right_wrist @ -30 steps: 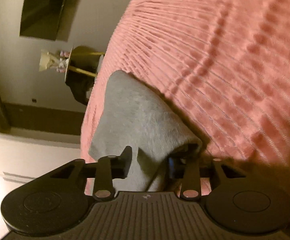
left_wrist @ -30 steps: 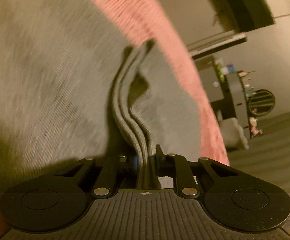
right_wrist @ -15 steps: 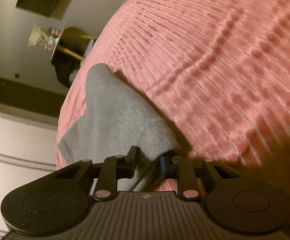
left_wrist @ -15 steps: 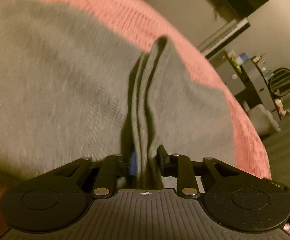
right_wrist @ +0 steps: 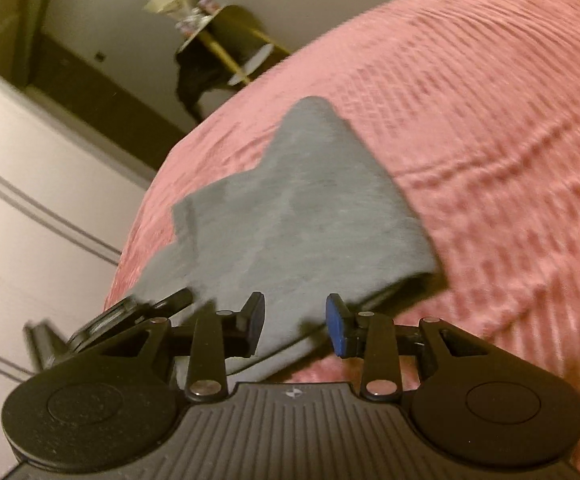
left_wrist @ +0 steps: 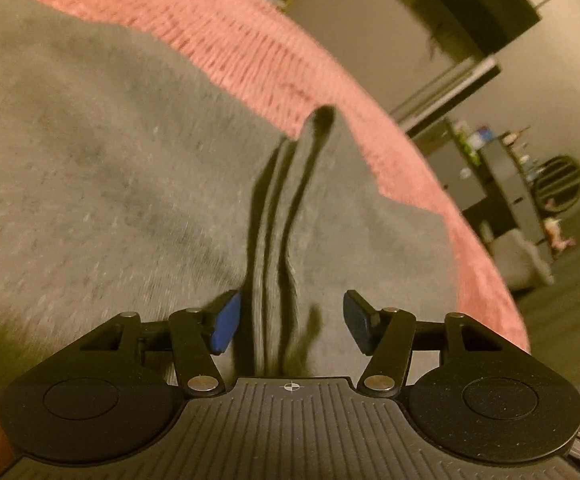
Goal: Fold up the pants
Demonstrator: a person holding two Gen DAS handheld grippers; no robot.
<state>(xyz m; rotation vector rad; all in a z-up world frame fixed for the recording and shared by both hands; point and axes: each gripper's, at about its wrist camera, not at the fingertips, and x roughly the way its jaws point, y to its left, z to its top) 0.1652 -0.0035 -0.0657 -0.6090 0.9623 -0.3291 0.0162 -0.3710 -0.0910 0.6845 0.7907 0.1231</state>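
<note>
Several stacked layers of the grey pants (left_wrist: 122,184) lie on the pink bedspread (left_wrist: 258,60), and we take that bedspread as our landmark. Near its edge the folded layers (left_wrist: 278,240) stand as ridges running between our left gripper (left_wrist: 291,322), whose fingers (left_wrist: 226,322) are spread wide with nothing clamped. From our right gripper (right_wrist: 295,322) we see the pants (right_wrist: 290,216) folded flat close to the bedspread's (right_wrist: 469,128) side edge; its fingers (right_wrist: 335,328) are parted wide over the fold, gripping nothing. Beyond the bedspread stands a dark shelf unit (left_wrist: 505,184).
</note>
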